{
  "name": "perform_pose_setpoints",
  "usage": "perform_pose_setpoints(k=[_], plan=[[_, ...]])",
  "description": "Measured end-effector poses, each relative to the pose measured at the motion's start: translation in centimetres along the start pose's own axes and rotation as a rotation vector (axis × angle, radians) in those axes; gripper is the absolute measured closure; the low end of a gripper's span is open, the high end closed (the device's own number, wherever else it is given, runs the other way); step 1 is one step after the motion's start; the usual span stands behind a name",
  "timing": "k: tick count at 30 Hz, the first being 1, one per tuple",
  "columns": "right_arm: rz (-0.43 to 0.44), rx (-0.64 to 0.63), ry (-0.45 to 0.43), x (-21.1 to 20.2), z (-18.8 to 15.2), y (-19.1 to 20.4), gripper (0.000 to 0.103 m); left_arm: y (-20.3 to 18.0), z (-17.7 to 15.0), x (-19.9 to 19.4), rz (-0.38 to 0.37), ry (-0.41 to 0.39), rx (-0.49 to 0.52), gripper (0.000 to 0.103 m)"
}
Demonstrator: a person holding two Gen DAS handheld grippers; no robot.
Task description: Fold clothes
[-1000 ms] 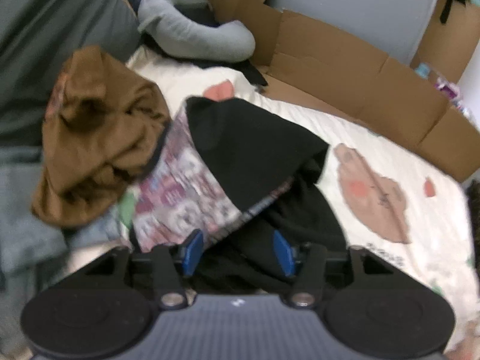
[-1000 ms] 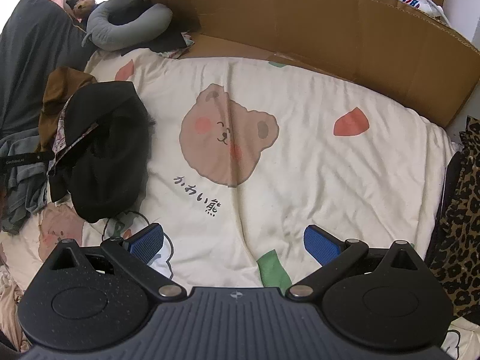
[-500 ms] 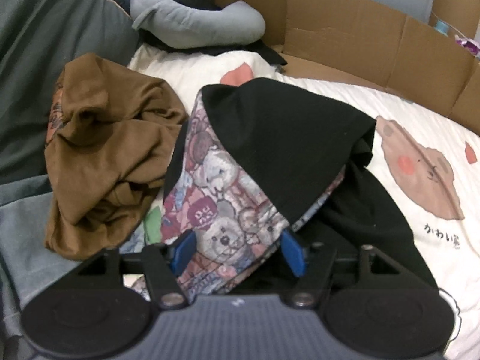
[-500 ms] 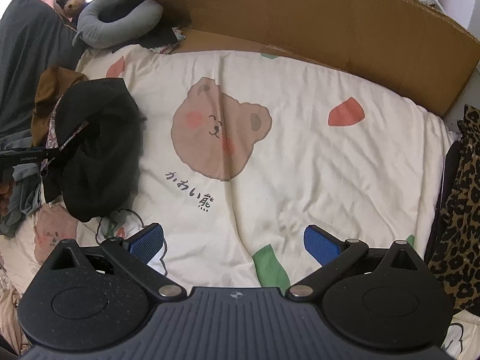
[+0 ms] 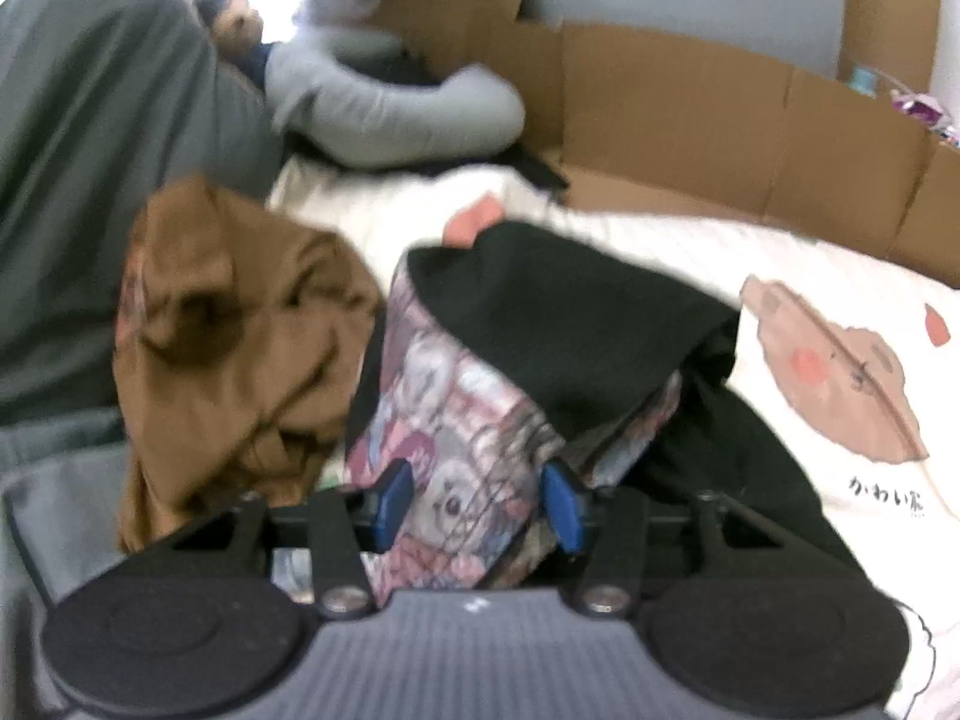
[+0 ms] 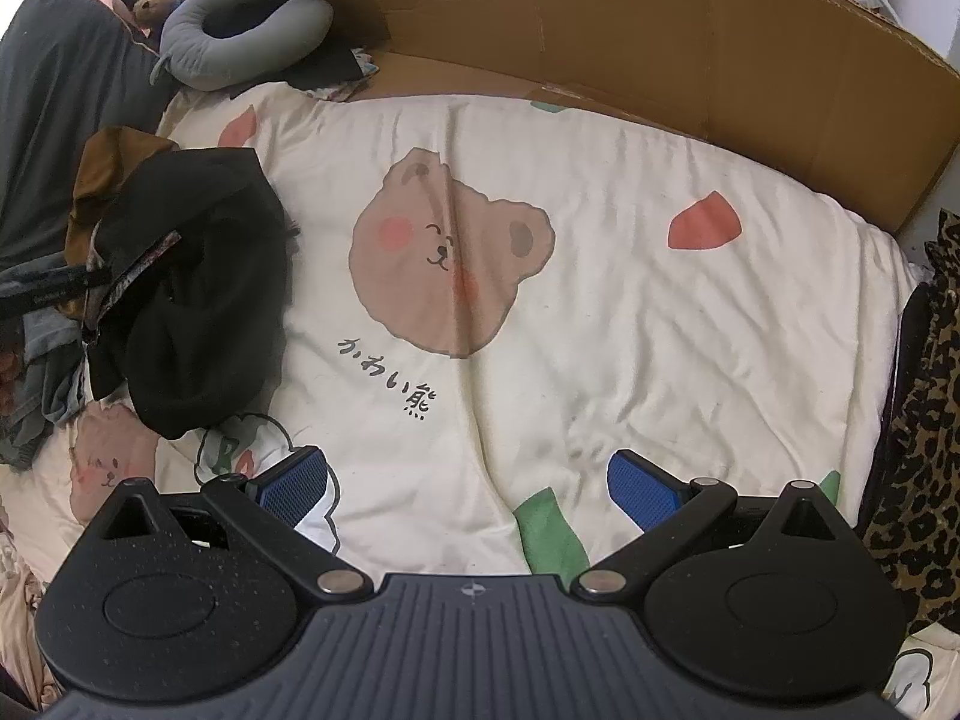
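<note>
The left gripper (image 5: 477, 501) is closing on the black garment (image 5: 564, 312), at the patch where its bear-print lining (image 5: 456, 420) is turned out. A bunch of that printed cloth sits between the blue pads (image 5: 393, 501), lower centre of the left view. A second ago the pads stood wider with only dark cloth between them; half a second ago the lining had come in between them, and now they narrow on it. The view is blurred, so I cannot tell whether the pads press the cloth yet.

In the right view the garment is a crumpled heap at the left edge of the bear-print duvet (image 6: 600, 300), with a brown garment (image 5: 240, 330) touching it on the far side. Most of the duvet, centre and right, is bare.

The right gripper (image 6: 471, 489) hangs over the lower middle of the duvet, jaws wide apart with nothing between them, unchanged through the last second.

My reading: folding has not begun. This is the first pick, to drag the black garment out onto the bare duvet and spread it. The risk is a thin pinch of lining alone slipping free.
</note>
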State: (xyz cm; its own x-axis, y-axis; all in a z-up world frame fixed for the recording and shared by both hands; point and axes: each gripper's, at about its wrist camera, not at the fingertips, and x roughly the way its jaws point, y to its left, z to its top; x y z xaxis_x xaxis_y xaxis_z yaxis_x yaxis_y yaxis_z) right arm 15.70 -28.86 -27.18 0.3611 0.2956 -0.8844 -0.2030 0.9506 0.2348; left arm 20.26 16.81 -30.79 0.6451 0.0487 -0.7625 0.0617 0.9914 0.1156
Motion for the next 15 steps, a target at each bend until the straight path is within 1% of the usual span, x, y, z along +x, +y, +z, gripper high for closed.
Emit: perform_pose_setpoints(k=[5,7,9,11,14,15], plan=[[0.007,-0.001,-0.005,-0.03,0.05,0.25,0.001,-0.83,1.0,-0.24,-0.003,-0.04,0.023,0.053],[0.007,-0.006,-0.005,-0.08,-0.01,0.38,0.0,-1.08,1.16,-0.16,-0.004,-0.043,0.027,0.06],[0.008,-0.011,-0.004,-0.1,-0.06,0.47,0.001,-1.05,1.14,-0.09,-0.009,-0.04,0.012,0.062],[0.008,-0.011,-0.002,-0.06,-0.1,0.44,0.0,-0.91,0.97,-0.21,-0.008,-0.04,-0.001,0.066],[0.008,-0.008,0.0,0.02,-0.09,0.37,0.0,-0.7,0.78,-0.74,-0.008,-0.048,-0.017,0.081],[0.008,-0.007,0.0,0.04,-0.09,0.36,0.0,-0.6,0.75,-0.95,-0.011,-0.054,-0.022,0.09]])
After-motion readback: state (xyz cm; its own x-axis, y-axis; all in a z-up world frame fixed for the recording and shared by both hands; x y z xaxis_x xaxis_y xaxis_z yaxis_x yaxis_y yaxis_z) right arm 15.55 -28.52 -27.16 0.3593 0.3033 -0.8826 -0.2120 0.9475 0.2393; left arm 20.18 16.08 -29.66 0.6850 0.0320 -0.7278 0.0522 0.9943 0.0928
